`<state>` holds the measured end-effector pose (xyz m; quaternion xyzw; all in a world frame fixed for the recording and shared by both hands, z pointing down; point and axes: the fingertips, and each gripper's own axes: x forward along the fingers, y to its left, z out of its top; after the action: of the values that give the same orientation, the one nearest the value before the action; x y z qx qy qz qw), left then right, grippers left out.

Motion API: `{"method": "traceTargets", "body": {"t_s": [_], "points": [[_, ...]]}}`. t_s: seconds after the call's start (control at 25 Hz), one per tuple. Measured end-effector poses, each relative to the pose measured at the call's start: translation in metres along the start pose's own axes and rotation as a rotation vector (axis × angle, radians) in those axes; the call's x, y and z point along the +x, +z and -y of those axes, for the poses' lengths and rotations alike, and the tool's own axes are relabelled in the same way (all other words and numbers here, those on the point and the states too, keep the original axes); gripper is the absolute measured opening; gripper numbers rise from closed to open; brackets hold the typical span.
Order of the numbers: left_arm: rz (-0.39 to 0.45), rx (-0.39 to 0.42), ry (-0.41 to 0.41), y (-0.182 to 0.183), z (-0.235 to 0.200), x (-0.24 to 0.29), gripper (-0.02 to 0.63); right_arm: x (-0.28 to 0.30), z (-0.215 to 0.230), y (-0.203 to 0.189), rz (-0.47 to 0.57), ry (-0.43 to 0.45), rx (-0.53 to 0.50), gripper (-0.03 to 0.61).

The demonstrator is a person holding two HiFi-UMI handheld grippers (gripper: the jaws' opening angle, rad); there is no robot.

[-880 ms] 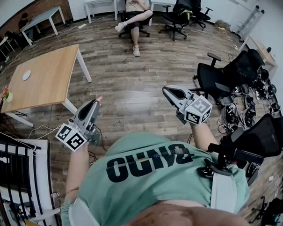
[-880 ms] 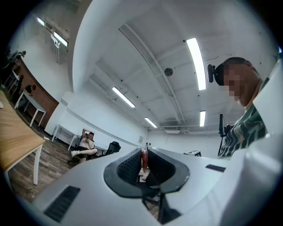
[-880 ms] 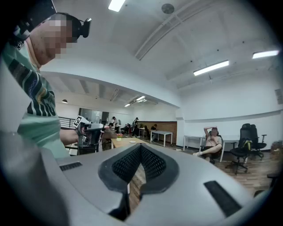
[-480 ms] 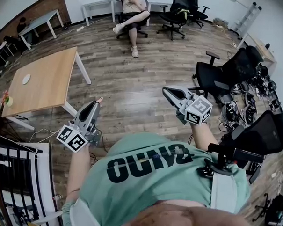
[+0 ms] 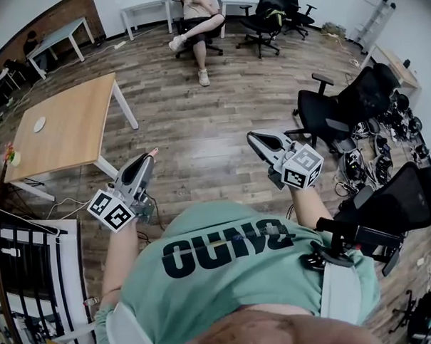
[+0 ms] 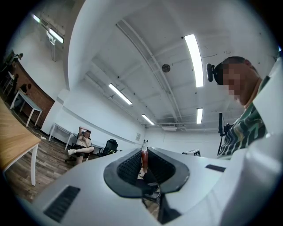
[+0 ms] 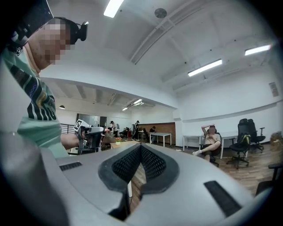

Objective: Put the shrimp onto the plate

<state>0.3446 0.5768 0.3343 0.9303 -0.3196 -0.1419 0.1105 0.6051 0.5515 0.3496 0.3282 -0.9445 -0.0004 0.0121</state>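
Observation:
A small reddish shrimp (image 6: pixel 144 160) is pinched between the pads of my left gripper (image 6: pixel 144 154). In the head view its pink tip (image 5: pixel 152 150) sticks out past the left gripper (image 5: pixel 148 158), which is held above the wooden floor. A small white plate (image 5: pixel 39 124) lies on the wooden table (image 5: pixel 77 117) at the far left, well away from that gripper. My right gripper (image 5: pixel 251 136) hangs level at the right with its pads meeting and nothing between them (image 7: pixel 140 148). The left gripper (image 7: pixel 90 134) also shows in the right gripper view.
A seated person (image 5: pixel 198 15) is at the back of the room. Black office chairs (image 5: pixel 341 112) and cables crowd the right side. A white rack (image 5: pixel 34 268) stands at the lower left. A flower pot (image 5: pixel 12 154) sits on the table's near end.
Both grippers keep the same pose and the shrimp stays in the left one. Only the head view has drifted slightly.

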Motion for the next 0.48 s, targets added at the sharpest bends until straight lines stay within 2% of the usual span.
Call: {"method": "traceTargets", "body": {"t_s": [0.48], "points": [[-0.017,0.031,-0.011,0.0,0.02,0.02,0.043,-0.021,0.015,-0.002,0.049,0.008,0.058,0.005]]}}
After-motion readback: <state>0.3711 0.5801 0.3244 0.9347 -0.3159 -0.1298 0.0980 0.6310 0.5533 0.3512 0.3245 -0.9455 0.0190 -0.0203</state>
